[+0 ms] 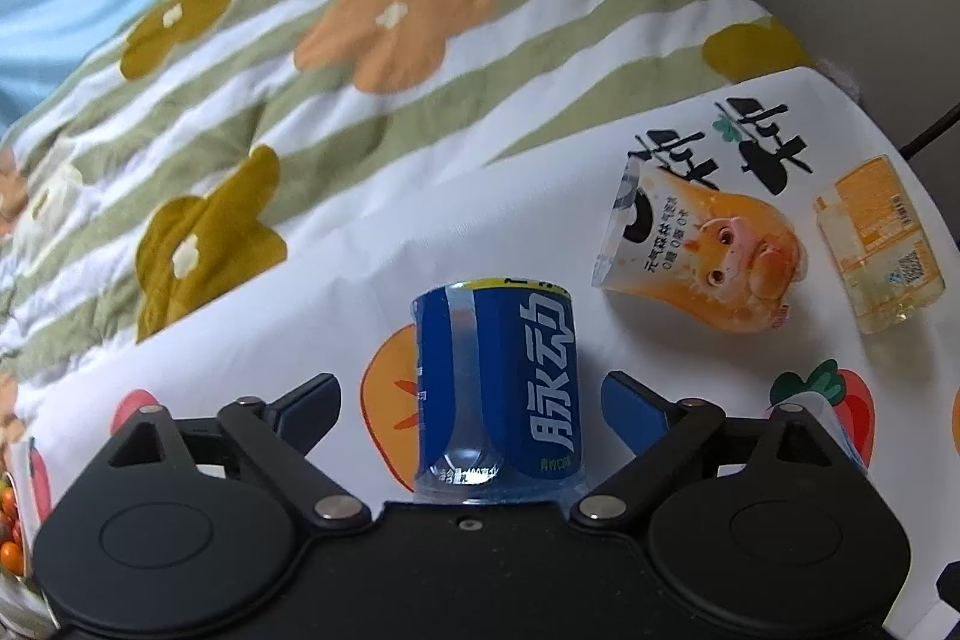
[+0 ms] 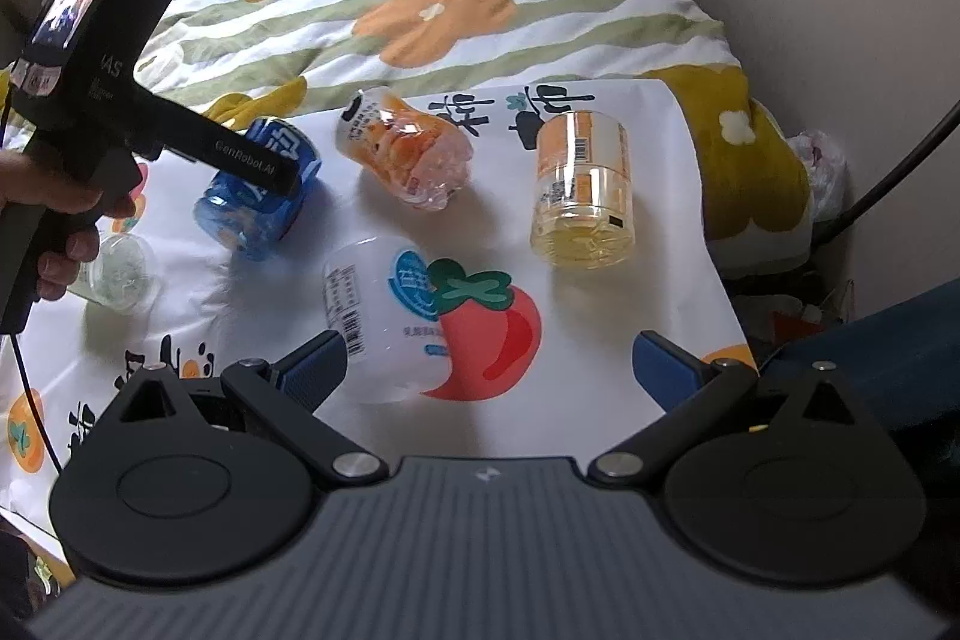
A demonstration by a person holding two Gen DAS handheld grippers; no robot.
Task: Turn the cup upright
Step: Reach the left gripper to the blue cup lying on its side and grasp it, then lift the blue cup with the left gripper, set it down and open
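Observation:
A blue-labelled cup [image 1: 498,388] lies on its side on the white fruit-print cloth [image 1: 420,220], right between the fingers of my open left gripper [image 1: 471,409]; the pads stand clear of its sides. It also shows in the right wrist view [image 2: 255,193], under the left gripper's body. My right gripper [image 2: 489,370] is open and empty, with a white-labelled cup [image 2: 384,322] lying on its side just ahead of its left finger.
An orange cartoon-print cup [image 1: 702,256] [image 2: 402,154] and a yellow-labelled cup [image 1: 879,244] [image 2: 582,190] lie on their sides further back. A clear cup [image 2: 120,274] lies at the left. A flowered quilt [image 2: 432,4] lies behind the cloth; a wall and a cable are at the right.

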